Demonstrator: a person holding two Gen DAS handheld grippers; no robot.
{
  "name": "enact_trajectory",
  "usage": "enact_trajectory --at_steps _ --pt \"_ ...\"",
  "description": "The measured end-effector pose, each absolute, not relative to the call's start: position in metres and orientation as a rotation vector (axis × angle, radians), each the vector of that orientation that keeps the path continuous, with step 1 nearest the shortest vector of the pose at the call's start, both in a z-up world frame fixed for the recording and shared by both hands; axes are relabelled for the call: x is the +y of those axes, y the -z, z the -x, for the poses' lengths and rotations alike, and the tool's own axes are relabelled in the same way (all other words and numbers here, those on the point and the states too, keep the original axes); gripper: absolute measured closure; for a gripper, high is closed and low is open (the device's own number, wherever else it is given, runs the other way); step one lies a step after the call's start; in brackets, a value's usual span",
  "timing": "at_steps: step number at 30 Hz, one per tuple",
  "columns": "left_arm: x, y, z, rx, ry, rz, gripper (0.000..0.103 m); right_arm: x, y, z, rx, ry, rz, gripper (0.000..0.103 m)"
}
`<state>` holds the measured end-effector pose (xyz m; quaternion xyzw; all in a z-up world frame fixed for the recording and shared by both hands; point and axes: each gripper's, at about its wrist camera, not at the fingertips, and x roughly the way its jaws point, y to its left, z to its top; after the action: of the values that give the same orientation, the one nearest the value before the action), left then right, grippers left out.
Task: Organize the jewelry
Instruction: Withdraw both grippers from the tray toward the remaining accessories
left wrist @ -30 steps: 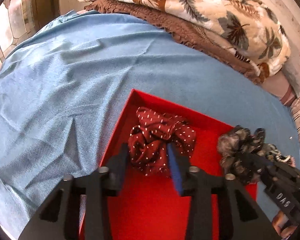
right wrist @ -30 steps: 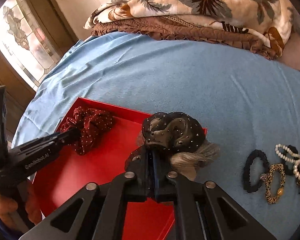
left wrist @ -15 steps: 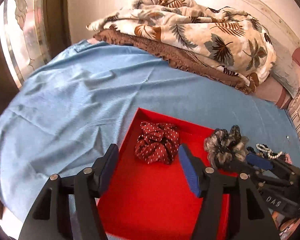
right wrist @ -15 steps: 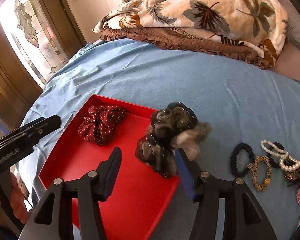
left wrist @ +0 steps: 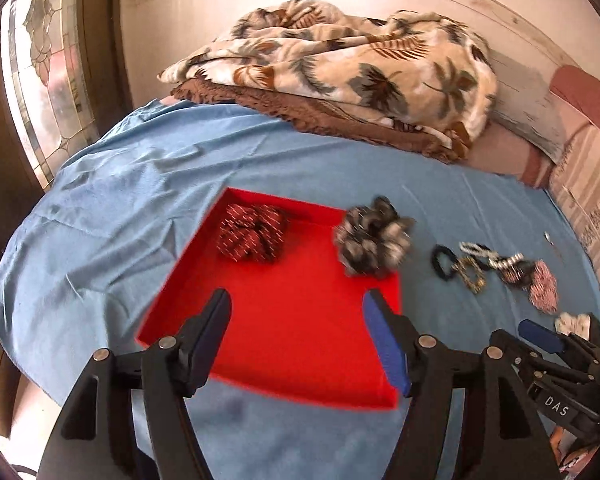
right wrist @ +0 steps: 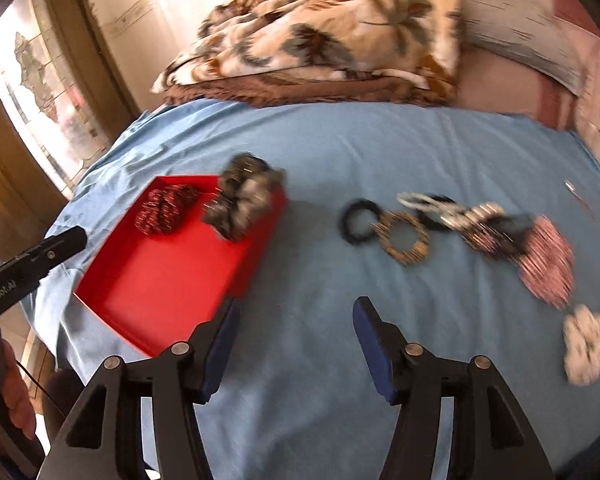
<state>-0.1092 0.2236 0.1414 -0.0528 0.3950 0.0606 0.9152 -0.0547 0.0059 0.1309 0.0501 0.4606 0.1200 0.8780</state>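
A red tray (left wrist: 284, 344) (right wrist: 152, 280) lies on the blue sheet. A dark red dotted scrunchie (left wrist: 254, 232) (right wrist: 166, 209) lies in its far left corner. A grey-black scrunchie (left wrist: 372, 242) (right wrist: 244, 196) rests on the tray's far right rim. Loose on the sheet to the right are a black hair tie (left wrist: 444, 262) (right wrist: 358, 221), a leopard ring (right wrist: 406, 238), a pearl band (right wrist: 420, 202), a pink patterned scrunchie (right wrist: 546, 264) and a white scrunchie (right wrist: 590, 342). My left gripper (left wrist: 296, 324) is open and empty above the tray's near half. My right gripper (right wrist: 294, 328) is open and empty above bare sheet.
A leaf-print blanket (left wrist: 340, 64) on a brown one (left wrist: 320, 114) is piled at the back by the wall. A stained-glass window (left wrist: 40, 80) is at the left. The bed's edge drops off at the left and front. A small metal pin (right wrist: 576, 194) lies far right.
My left gripper let go of the red scrunchie and my right let go of the grey-black one. Both opened and pulled back; the right swung rightward off the tray.
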Motion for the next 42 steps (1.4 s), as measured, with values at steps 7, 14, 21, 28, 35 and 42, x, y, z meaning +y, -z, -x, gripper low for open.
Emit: enact_trajectory --at_steps 7,14,21,28,35,42 --pt "0.194 -0.135 0.126 0.860 -0.118 0.035 0.034 -0.031 -0.133 0.083 0.932 -0.185 -0.149 0.040" --pt "0.175 -0.138 0.136 0.861 -0.104 -0.019 0.034 -0.048 -0.136 0.094 0.906 -0.156 -0.169 0.038" --pt "0.162 -0.134 0.135 0.880 -0.085 -0.056 0.034 -0.062 -0.131 0.100 0.902 -0.133 -0.185 0.038" --pt "0.155 -0.125 0.127 0.907 -0.071 -0.075 0.034 -0.096 -0.122 0.107 0.892 -0.069 -0.199 0.038" --pt "0.138 -0.124 0.097 0.935 0.029 -0.041 0.034 -0.153 -0.118 0.122 0.878 0.050 -0.212 0.038" --pt "0.091 -0.106 0.042 0.997 0.219 0.019 0.034 -0.205 -0.116 0.131 0.854 0.165 -0.243 0.038"
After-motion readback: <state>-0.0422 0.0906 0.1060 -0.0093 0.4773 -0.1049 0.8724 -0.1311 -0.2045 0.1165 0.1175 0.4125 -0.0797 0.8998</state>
